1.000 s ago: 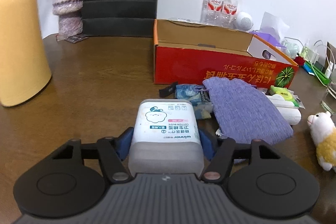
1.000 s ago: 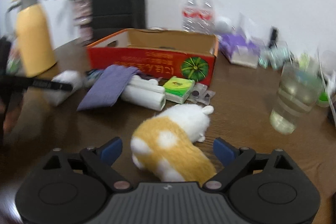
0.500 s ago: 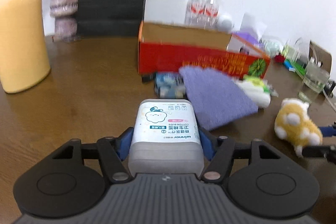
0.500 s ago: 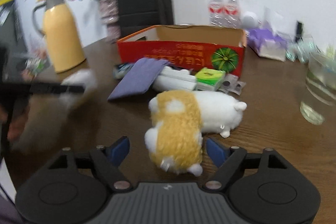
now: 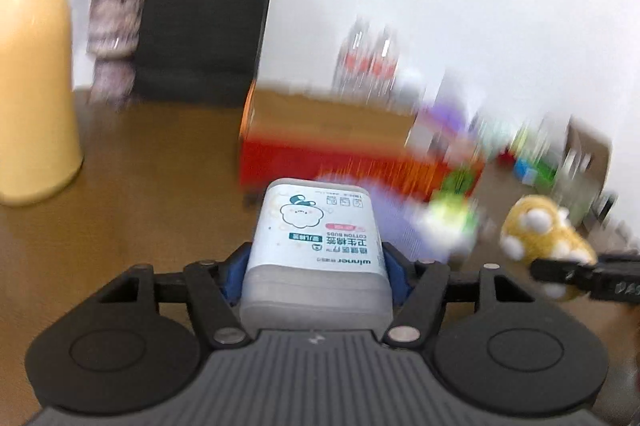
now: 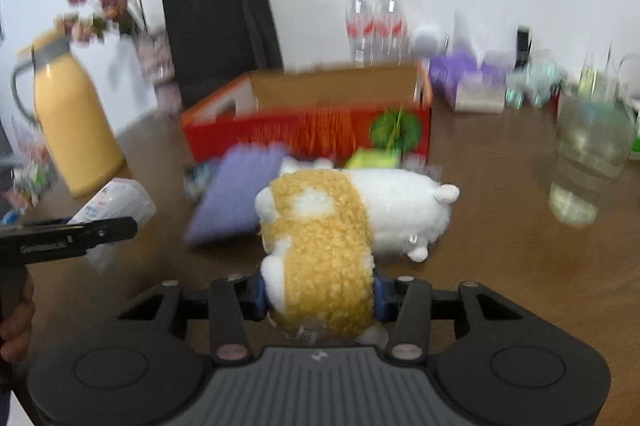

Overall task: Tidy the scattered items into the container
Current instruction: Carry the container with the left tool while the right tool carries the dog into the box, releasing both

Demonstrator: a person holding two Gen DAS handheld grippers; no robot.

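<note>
Meanwhile, left gripper (image 5: 316, 266) jaws pinched the cotton-bud box (image 5: 316, 246), right gripper (image 6: 318, 296) jaws the plush toy (image 6: 332, 226); the red carton (image 6: 312, 114) looked unfilled, purple cloth (image 6: 236, 190) remaining.

Black ribbed left gripper (image 5: 316, 268) body, silver screws, blue fingers (image 5: 234, 272).

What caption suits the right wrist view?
Right claw grips a plush toy near the red box.

Brown wooden table (image 6: 500, 246) bears red box (image 6: 308, 130), yellow jug (image 6: 76, 130), glass (image 6: 588, 162).
</note>
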